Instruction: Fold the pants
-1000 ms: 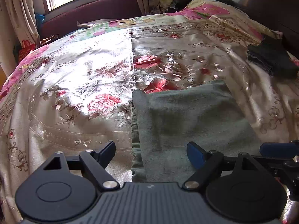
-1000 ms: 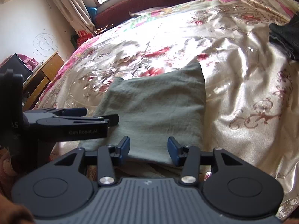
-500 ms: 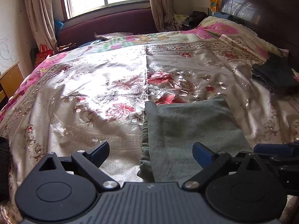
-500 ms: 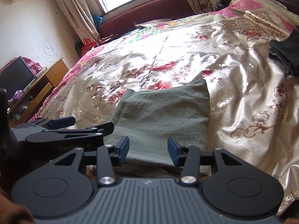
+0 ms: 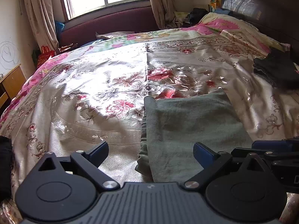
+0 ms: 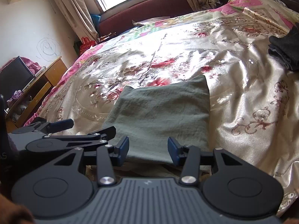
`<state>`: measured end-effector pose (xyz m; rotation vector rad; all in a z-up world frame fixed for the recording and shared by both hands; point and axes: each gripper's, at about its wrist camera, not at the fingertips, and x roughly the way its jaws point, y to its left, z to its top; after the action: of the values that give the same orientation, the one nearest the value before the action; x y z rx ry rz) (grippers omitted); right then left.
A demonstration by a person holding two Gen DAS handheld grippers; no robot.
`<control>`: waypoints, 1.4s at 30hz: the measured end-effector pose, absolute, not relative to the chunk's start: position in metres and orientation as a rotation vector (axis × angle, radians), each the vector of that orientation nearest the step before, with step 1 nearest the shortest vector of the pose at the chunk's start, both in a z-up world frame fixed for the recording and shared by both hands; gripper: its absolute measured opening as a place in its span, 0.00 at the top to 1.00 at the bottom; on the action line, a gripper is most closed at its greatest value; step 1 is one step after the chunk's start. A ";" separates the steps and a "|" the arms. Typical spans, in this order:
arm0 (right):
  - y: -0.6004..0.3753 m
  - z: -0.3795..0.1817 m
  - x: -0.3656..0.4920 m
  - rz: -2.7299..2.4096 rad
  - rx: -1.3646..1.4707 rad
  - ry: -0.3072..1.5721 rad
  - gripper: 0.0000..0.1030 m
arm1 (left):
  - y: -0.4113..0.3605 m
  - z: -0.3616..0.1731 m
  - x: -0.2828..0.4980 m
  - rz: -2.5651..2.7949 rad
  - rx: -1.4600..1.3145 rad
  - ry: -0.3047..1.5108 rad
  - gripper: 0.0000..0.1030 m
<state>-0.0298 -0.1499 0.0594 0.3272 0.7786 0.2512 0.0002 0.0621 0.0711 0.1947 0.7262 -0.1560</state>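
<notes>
Your left tongs [image 5: 150,152] stand wide and hold nothing; their blue-tipped fingers [image 5: 98,152] straddle the near left edge of the pants [image 5: 188,128], above the cloth rather than on it. Your right tongs [image 6: 147,149] stand at a middling gap, also holding nothing, over the near hem.

The pants lie on the bed [image 5: 93,97] just ahead of both tongs, folded into a compact grey-green rectangle. The cloth looks matte, soft and faintly creased, like washed cotton. Along its left side several stacked layers show as a loose, rippled edge; the far corners stick up slightly.

Risks from here, as judgement only: that loose left stack could splay if you pinch only the top layer, since the lower layers would stay behind and the fold would open. The bedspread is glossy and satin-like, embroidered with red and pink flowers, and puckered near the pants, so the bundle may slide when pushed, or a finger may catch the spread along with the pants. The two tongs sit close together, so they could knock as they close in.

Well off to the right lies a dark pile [image 5: 276,72], probably folded clothes, though the view is too dim to be sure.
</notes>
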 end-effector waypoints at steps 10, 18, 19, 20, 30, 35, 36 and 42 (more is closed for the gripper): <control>-0.150 0.057 -0.027 0.246 0.333 0.787 0.54 | 0.061 0.068 0.000 -0.158 0.194 0.732 0.00; -0.148 0.055 -0.027 0.249 0.331 0.793 0.54 | 0.062 0.066 -0.003 -0.150 0.188 0.736 0.00; -0.148 0.055 -0.027 0.249 0.330 0.794 0.54 | 0.062 0.065 -0.004 -0.148 0.187 0.738 0.00; -0.148 0.055 -0.027 0.248 0.330 0.794 0.54 | 0.063 0.065 -0.004 -0.147 0.186 0.739 0.00; -0.147 0.047 -0.029 0.238 0.328 0.809 0.52 | 0.065 0.050 -0.013 -0.135 0.182 0.772 0.00; -0.145 0.040 -0.031 0.235 0.322 0.828 0.52 | 0.068 0.041 -0.014 -0.129 0.170 0.795 0.00; -0.144 0.039 -0.031 0.234 0.320 0.829 0.52 | 0.069 0.040 -0.014 -0.127 0.168 0.797 0.00; -0.141 0.036 -0.033 0.233 0.313 0.834 0.52 | 0.070 0.039 -0.014 -0.123 0.166 0.798 0.00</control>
<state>-0.0328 -0.1414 0.0365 0.3131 0.8343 0.2334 -0.0145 0.0701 0.0385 0.1657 0.7976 -0.1235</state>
